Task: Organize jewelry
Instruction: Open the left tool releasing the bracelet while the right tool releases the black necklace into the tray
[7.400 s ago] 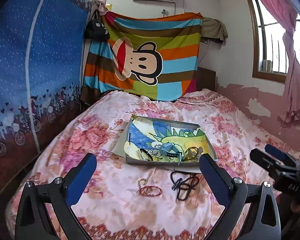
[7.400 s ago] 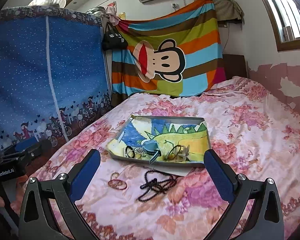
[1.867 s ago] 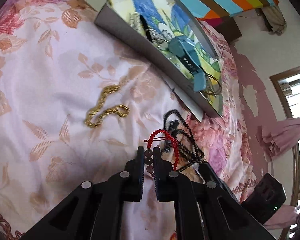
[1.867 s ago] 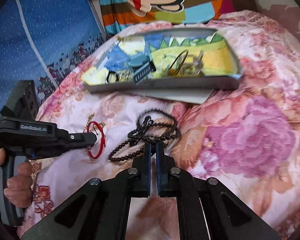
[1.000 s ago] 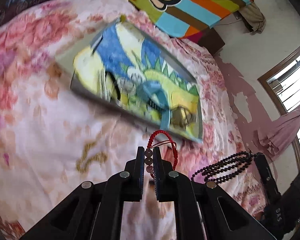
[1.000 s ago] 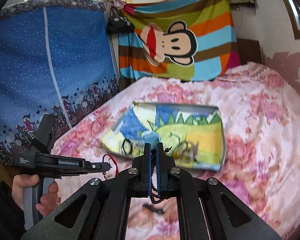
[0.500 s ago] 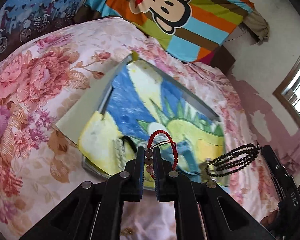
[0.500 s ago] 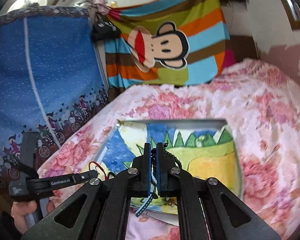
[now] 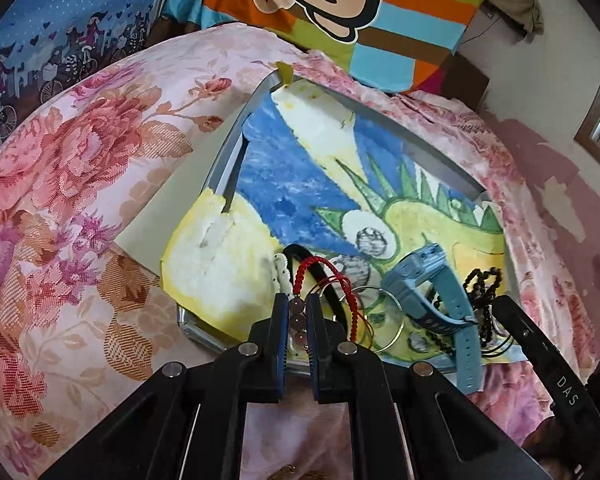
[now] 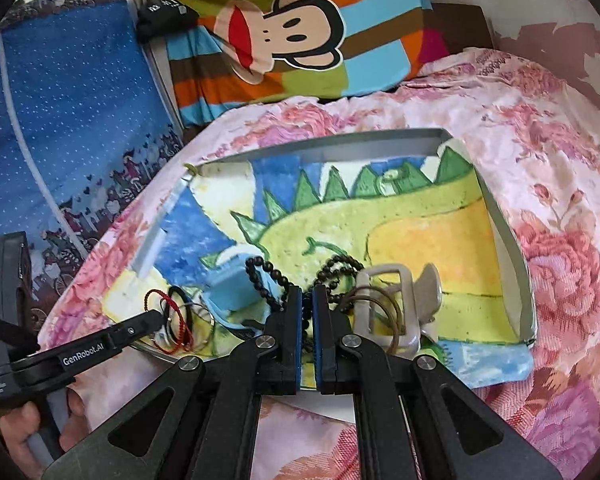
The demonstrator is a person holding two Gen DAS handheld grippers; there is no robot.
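1. Big change from half a second back: both grippers have dropped right down over the tray (image 9: pixel 228 168). Before, they hung higher and the bracelets dangled in the air above it.
2. The left gripper (image 9: pixel 297 308) is clamped nearly shut on the red cord bracelet (image 9: pixel 316 276), pinching its three round beads between the pads. The red loop pokes out past the fingertips, over the near-left part of the tray's dinosaur drawing.
3. The right gripper (image 10: pixel 307 300) is squeezed tight on the black bead necklace (image 10: pixel 266 276). The bead loops fan out just ahead of the tips, draped over the blue watch (image 10: pixel 236 292) and the beige belt buckle (image 10: pixel 388 300).
4. In the left camera those black beads (image 9: pixel 480 284) sit just right of the blue watch (image 9: pixel 432 292), at the tip of the right gripper.
5. Also in the tray: a thin metal bangle (image 9: pixel 376 316) and a black hair tie (image 10: pixel 178 300) next to the red bracelet.
6. The tray sits on the pink floral bedspread (image 9: pixel 80 152).
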